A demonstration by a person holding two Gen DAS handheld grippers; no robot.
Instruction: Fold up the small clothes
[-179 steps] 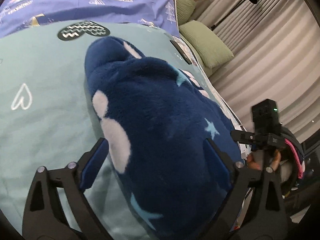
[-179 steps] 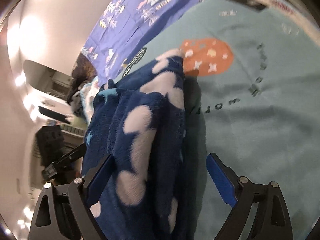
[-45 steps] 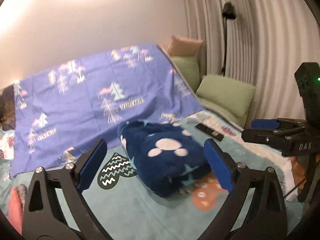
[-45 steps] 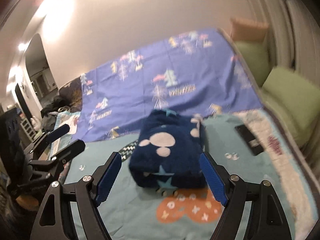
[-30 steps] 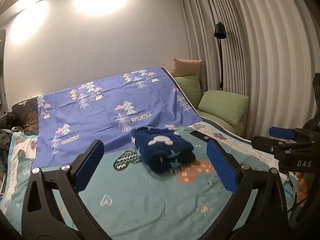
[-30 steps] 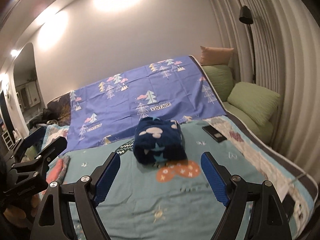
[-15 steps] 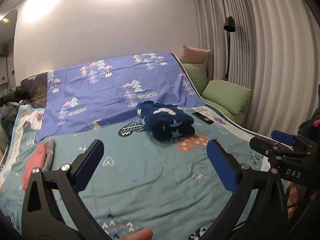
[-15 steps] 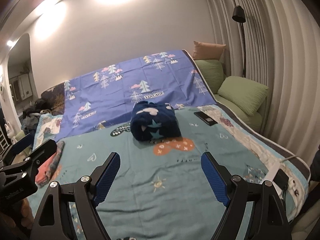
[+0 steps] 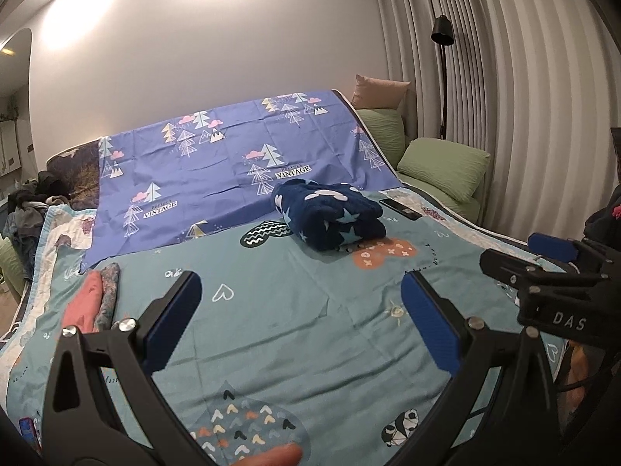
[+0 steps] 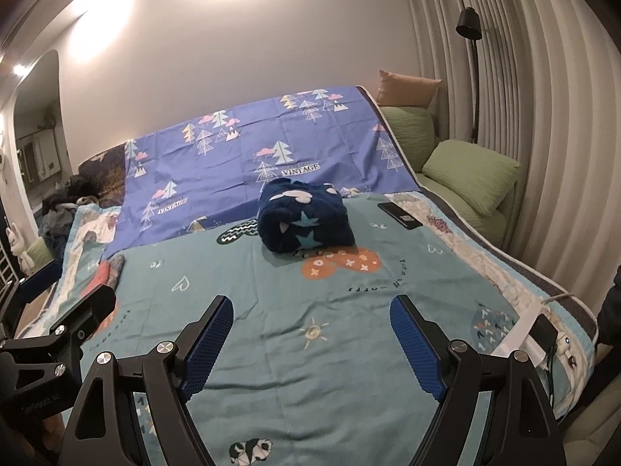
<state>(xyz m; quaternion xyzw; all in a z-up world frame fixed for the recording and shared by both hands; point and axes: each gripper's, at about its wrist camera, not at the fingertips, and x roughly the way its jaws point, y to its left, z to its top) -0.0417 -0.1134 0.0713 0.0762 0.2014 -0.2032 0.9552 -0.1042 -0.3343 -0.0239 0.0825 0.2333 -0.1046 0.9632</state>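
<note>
1. The folded navy fleece garment (image 9: 330, 215) is lying far up the teal bedspread (image 9: 295, 310), just in front of the purple sheet (image 9: 233, 163) and touching an orange patch.
2. The left gripper (image 9: 300, 322) is hovering with jaws spread wide, nothing between them.
3. The right gripper (image 10: 310, 343) is likewise gaping, empty, well apart from the garment.
4. A dark flat thing, possibly a phone (image 10: 399, 215), is lying near the garment.
5. Reddish cloth (image 9: 95, 299) is sitting at the bedspread's left edge.
</note>
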